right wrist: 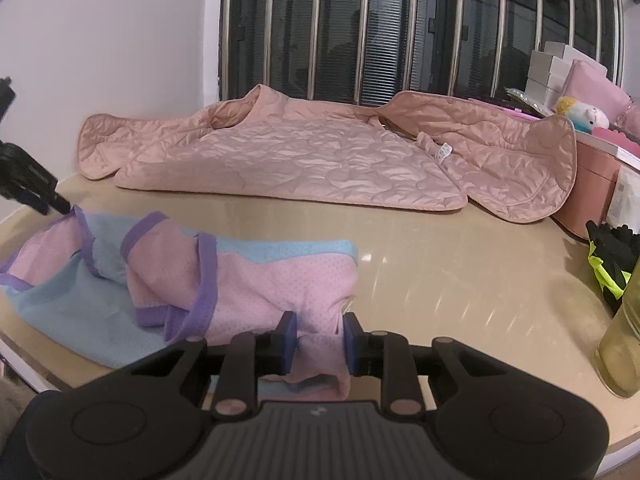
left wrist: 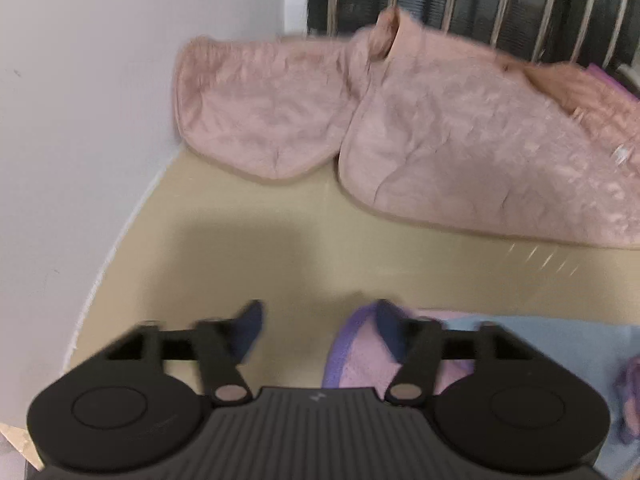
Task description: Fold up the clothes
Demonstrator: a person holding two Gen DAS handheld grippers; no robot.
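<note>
A small pink and light-blue mesh garment with purple trim lies crumpled on the beige table at the front left. My right gripper has a fold of its pink hem between the blue pads, jaws fairly close around it. My left gripper is open over the table, its right finger at the garment's purple-edged corner. The left gripper also shows at the left edge of the right wrist view. A quilted pink jacket lies spread at the back of the table.
A white wall runs along the table's left edge. A barred dark window stands behind. Pink boxes and a plush toy sit at the right rear, black-and-yellow gloves and a yellowish bottle at the right.
</note>
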